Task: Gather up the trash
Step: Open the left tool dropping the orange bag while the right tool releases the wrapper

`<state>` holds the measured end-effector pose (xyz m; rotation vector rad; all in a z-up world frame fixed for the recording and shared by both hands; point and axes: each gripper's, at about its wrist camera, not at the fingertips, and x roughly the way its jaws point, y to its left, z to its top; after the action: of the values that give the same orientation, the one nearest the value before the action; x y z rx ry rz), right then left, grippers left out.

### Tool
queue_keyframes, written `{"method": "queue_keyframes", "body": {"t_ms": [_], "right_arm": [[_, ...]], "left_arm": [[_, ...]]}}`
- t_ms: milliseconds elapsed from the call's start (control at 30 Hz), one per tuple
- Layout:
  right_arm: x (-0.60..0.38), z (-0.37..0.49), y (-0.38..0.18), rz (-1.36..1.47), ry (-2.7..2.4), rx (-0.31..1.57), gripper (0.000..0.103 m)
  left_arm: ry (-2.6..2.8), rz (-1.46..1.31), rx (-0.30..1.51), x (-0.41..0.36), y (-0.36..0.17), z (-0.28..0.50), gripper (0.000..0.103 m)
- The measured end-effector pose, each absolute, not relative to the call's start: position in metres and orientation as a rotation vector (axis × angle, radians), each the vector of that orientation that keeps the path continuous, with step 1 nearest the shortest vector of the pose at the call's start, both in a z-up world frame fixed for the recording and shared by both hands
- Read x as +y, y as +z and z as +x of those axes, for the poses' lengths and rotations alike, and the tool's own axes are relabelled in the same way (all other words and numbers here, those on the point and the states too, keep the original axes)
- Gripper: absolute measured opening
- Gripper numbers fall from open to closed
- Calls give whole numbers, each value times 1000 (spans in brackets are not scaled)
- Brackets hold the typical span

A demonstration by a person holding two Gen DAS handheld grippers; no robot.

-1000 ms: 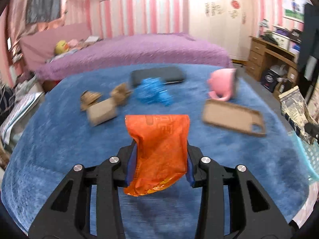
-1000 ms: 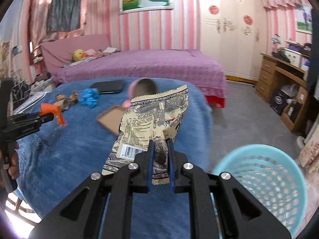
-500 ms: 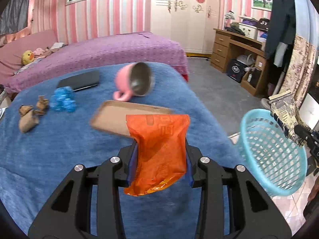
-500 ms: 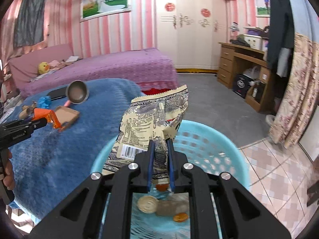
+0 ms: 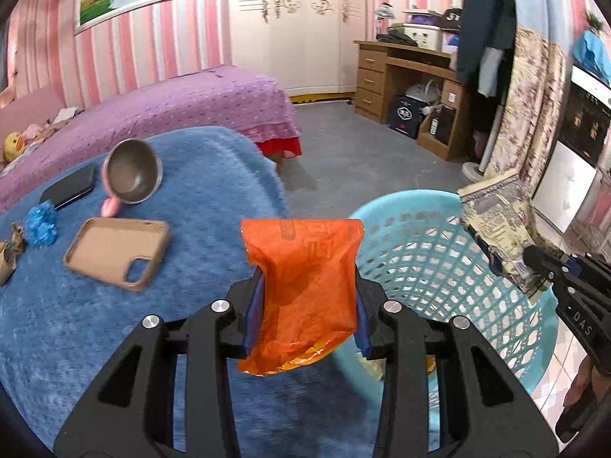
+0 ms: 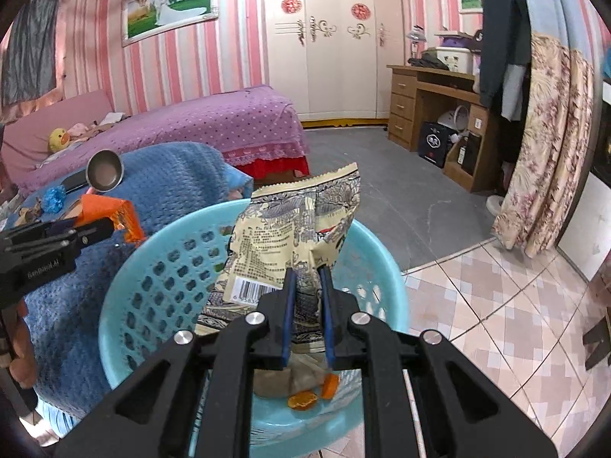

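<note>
My left gripper [image 5: 303, 297] is shut on an orange plastic wrapper [image 5: 305, 278], held over the edge of the blue blanket just left of the light blue basket [image 5: 439, 267]. The right gripper [image 6: 308, 286] is shut on a beige printed snack bag [image 6: 298, 229] and holds it above the basket [image 6: 152, 286], which has several scraps in its bottom. From the left wrist view the snack bag [image 5: 496, 221] and right gripper [image 5: 534, 257] show at the basket's right rim. In the right wrist view the orange wrapper [image 6: 110, 213] hangs at the basket's left.
On the blue blanket [image 5: 95, 305] lie a brown phone case [image 5: 114, 246], a pink mug on its side [image 5: 131, 177], a black flat case [image 5: 70, 189], a blue crumpled scrap [image 5: 41, 225] and brown scraps [image 5: 9, 255]. A purple bed [image 5: 172, 107], wooden desk [image 5: 404, 80] and floral curtain [image 5: 530, 114] stand beyond.
Both grippers swung right, from over the blanket to the basket. The snack bag went from beside the basket to above its inside. The orange wrapper reached the basket's left rim.
</note>
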<state>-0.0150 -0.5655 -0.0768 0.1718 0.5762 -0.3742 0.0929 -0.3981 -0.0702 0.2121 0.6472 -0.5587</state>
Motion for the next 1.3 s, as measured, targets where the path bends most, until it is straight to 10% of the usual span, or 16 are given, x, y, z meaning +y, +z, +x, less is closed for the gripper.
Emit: {"method": "queue_keyframes", "body": {"t_ms": [267,400,467,1100,1200,1300], "right_arm": [[-574,-16,-84,197,-383,575,13],[-576,-19,-87,212,-384,573,13],[-576,-18,-89,214,-383,575,13],[-560,-2,-93,207,-374,561,17],[-561,-1,-94,226,-377,560,58],[-559,-4,-92,228,-403,542,73]], "left_arm": [[-632,244,677,-431,-77,89,40],[-629,283,636,-435,-74,84,79],[-623,276,619,-431,-72,84,84],[-475,191,604,-367,-66,112,92],[-468,185,605,-358,-66,113,92],[-456,180,601,-349,-65,113,93]]}}
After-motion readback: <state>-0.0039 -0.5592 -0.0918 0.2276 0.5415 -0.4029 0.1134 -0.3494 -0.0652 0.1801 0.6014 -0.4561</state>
